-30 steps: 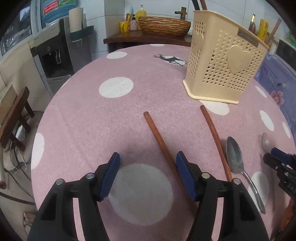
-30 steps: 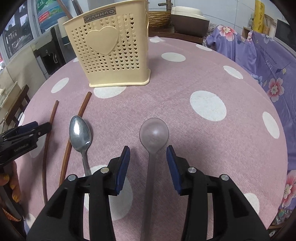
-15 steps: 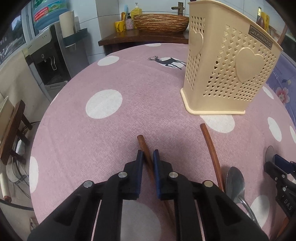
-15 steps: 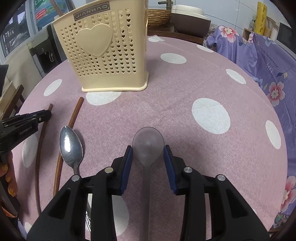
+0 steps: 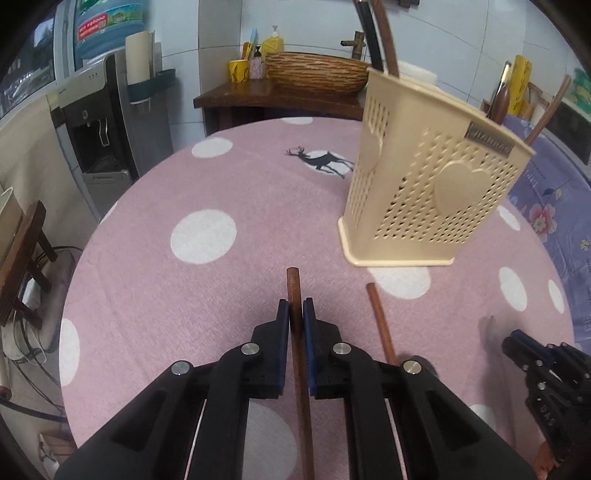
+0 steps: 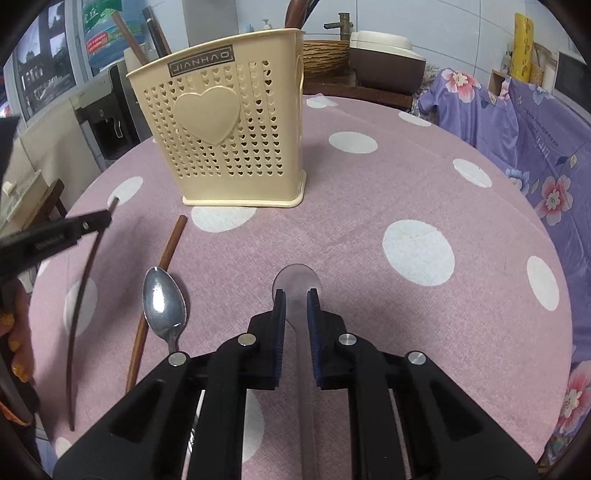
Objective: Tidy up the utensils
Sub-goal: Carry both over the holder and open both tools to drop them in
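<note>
Chopstick pinched between the pads of the left gripper, its far tip poking just past them — pickup step. Right gripper closing on the grey spoon, handle between the jaws. Second chopstick and metal spoon lie on the tablecloth between the two grippers. Next, likely: lift and carry to the holder, far right — tip must clear its rim.

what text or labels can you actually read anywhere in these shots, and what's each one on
"JIANHAO": dark nameplate on the cream utensil holder, mirrored in the right wrist view.
Same nameplate in the left wrist view: too blurred to read.
Label on the water jug: too blurred to read.
White lettering on the left gripper seen from the right wrist: too blurred to read.
Lettering on the right gripper seen from the left wrist: cannot be made out.
</note>
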Action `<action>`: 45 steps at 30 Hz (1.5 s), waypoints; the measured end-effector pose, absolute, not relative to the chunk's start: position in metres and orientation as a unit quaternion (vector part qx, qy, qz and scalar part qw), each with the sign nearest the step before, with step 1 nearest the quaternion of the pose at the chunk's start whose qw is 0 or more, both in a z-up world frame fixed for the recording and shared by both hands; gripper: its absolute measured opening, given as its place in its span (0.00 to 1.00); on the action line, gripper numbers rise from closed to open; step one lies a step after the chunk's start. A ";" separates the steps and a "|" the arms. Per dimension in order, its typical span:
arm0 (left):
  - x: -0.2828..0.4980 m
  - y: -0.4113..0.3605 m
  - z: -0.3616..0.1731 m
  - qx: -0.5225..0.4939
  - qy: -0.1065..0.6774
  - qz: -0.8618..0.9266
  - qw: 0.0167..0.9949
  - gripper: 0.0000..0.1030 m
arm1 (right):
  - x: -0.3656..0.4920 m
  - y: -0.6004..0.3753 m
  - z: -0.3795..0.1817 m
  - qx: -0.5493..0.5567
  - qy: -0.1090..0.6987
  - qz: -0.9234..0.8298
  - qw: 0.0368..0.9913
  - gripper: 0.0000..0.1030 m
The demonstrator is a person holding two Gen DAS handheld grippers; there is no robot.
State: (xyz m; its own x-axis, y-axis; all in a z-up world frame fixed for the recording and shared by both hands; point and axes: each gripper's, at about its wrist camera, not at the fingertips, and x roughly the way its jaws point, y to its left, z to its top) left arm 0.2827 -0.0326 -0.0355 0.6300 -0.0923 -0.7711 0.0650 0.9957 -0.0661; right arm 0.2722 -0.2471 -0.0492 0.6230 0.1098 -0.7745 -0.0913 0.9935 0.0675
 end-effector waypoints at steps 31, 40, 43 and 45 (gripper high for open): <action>0.245 -0.027 0.051 -0.046 0.321 -0.087 0.942 0.08 | 0.266 -0.264 0.005 0.075 0.388 0.095 0.914 0.36; 0.226 -0.031 0.077 -0.041 0.282 -0.106 0.953 0.08 | 0.229 -0.267 0.045 0.077 0.343 0.104 0.930 0.35; 0.226 -0.029 0.076 -0.044 0.279 -0.106 0.953 0.08 | 0.228 -0.263 0.045 0.073 0.342 0.102 0.931 0.35; 0.224 -0.029 0.076 -0.043 0.277 -0.107 0.954 0.08 | 0.226 -0.262 0.045 0.079 0.342 0.107 0.930 0.35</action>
